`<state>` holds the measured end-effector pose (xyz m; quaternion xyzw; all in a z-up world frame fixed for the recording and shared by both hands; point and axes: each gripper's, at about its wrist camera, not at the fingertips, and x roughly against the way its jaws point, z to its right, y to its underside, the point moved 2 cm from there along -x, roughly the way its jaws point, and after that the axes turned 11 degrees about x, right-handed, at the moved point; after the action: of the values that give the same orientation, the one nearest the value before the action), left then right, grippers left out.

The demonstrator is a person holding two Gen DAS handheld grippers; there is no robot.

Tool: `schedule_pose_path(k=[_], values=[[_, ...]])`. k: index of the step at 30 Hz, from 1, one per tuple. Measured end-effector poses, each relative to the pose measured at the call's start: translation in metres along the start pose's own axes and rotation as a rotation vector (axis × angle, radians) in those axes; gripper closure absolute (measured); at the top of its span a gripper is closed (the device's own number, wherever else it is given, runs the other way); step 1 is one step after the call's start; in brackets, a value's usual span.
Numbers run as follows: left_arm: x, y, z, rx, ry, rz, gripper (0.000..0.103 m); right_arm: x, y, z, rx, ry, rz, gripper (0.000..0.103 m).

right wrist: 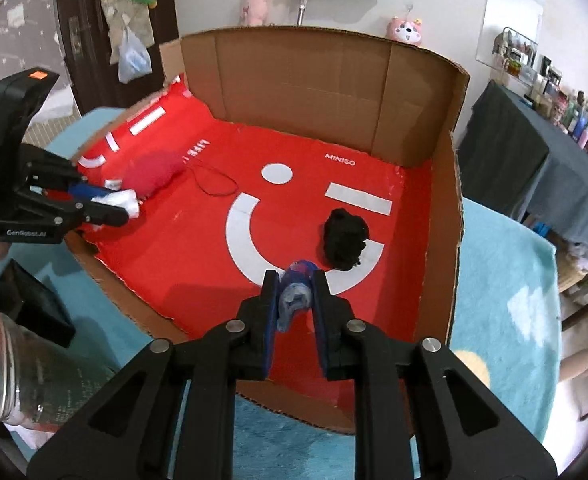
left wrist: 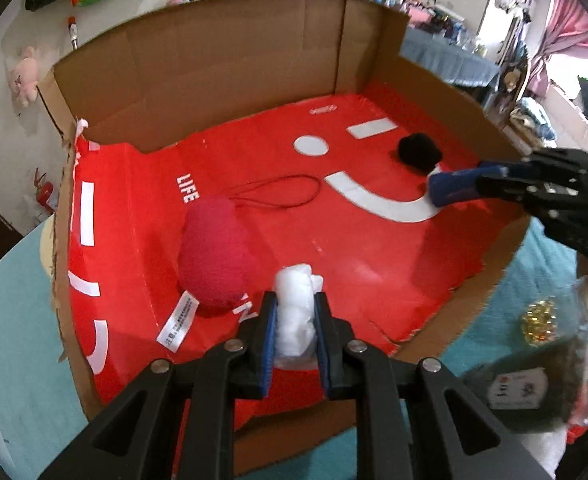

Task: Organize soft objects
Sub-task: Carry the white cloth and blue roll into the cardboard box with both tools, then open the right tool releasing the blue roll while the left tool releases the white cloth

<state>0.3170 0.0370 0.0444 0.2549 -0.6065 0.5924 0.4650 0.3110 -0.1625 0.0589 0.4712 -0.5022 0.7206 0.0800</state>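
My left gripper (left wrist: pixel 294 312) has its fingers (left wrist: pixel 267 332) pressed against both sides of a white soft bundle (left wrist: pixel 296 308), low over the near edge of the cardboard box (left wrist: pixel 229 60), whose floor is lined with a red bag (left wrist: pixel 253 184). My right gripper (right wrist: pixel 294 304) is clamped on a blue-and-grey soft piece (right wrist: pixel 296 296), also just inside the box's near edge, on the right half

Already in the box: a pink plush (left wrist: pixel 213 256) with a cord and label, just beside my white bundle toward the box's left wall, and a black fuzzy lump (right wrist: pixel 344 238) just beyond my blue piece, toward the box's right wall

What worries me, judging from here:
- The white bundle is squashy and bulges out past my fingertips; if I let go while it hangs over the torn front edge, I think it could roll out of the box onto the teal surface (right wrist: pixel 506 280)
- Lowering the left side further could nudge the pink plush or snag its cord (left wrist: pixel 277 192)
- The blue piece sits deep between my right fingers, so it may cling to a pad on release and drag back out
- Dropping it too far in would pile it on the black lump rather than beside it
- The red lining is creased and loose; pressing down could shift it and everything on it
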Motion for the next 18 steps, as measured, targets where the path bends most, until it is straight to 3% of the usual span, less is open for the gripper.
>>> schedule_pose_path(k=[6,15,18], values=[[-0.009,0.002,-0.004,0.008,-0.037,-0.02,0.084,-0.016,0.004,0.0,0.028,0.038,-0.101,0.087],[-0.012,0.001,-0.004,0.001,-0.048,-0.023,0.083,-0.025,0.004,-0.005,0.065,0.054,-0.154,0.087],[-0.015,-0.001,-0.003,-0.004,-0.045,-0.021,0.077,-0.027,0.004,-0.006,0.069,0.055,-0.167,0.087]])
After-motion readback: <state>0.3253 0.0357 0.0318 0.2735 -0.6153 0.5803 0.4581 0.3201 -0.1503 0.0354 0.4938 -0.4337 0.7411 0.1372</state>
